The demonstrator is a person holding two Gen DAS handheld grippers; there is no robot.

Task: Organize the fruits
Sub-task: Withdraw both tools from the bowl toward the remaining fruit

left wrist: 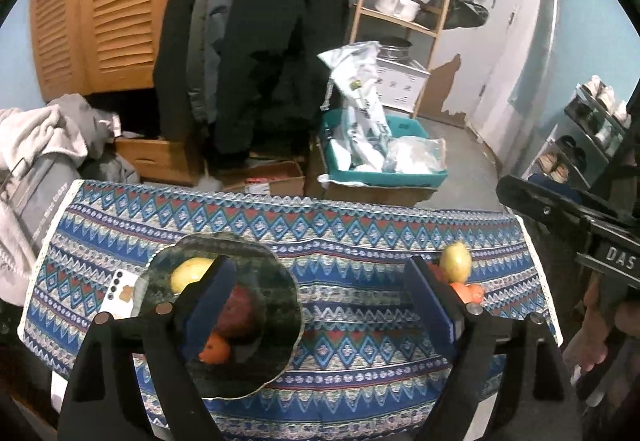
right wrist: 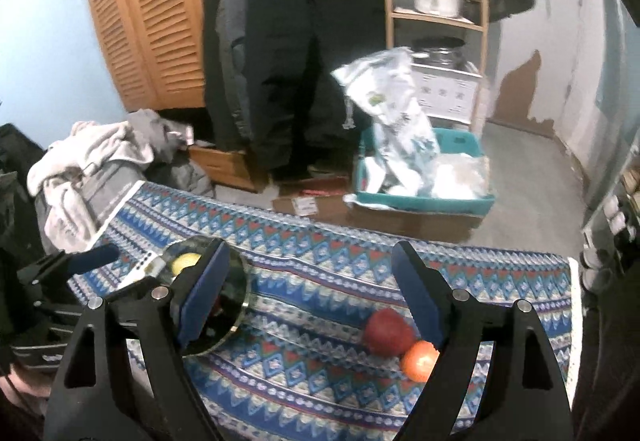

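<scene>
A dark green plate (left wrist: pixel 276 281) lies on the left of the patterned cloth. It holds a yellow fruit (left wrist: pixel 191 273), a red apple (left wrist: pixel 242 311) and a small orange (left wrist: pixel 216 350). My left gripper (left wrist: pixel 320 301) hangs open above the cloth, its left finger over the plate, nothing between the pads. On the right of the cloth lie a yellow fruit (left wrist: pixel 456 261), a red apple (right wrist: pixel 387 331) and an orange (right wrist: pixel 419 360). My right gripper (right wrist: pixel 310 297) is open and empty, its right finger beside the apple and orange. The plate (right wrist: pixel 236 291) sits behind its left finger.
A white phone (left wrist: pixel 120 297) lies at the plate's left edge. The patterned cloth (left wrist: pixel 360 241) covers the small table. Beyond its far edge stand cardboard boxes, a teal bin of bags (left wrist: pixel 384 161), hanging coats and a wooden shelf. Clothes pile up at the left.
</scene>
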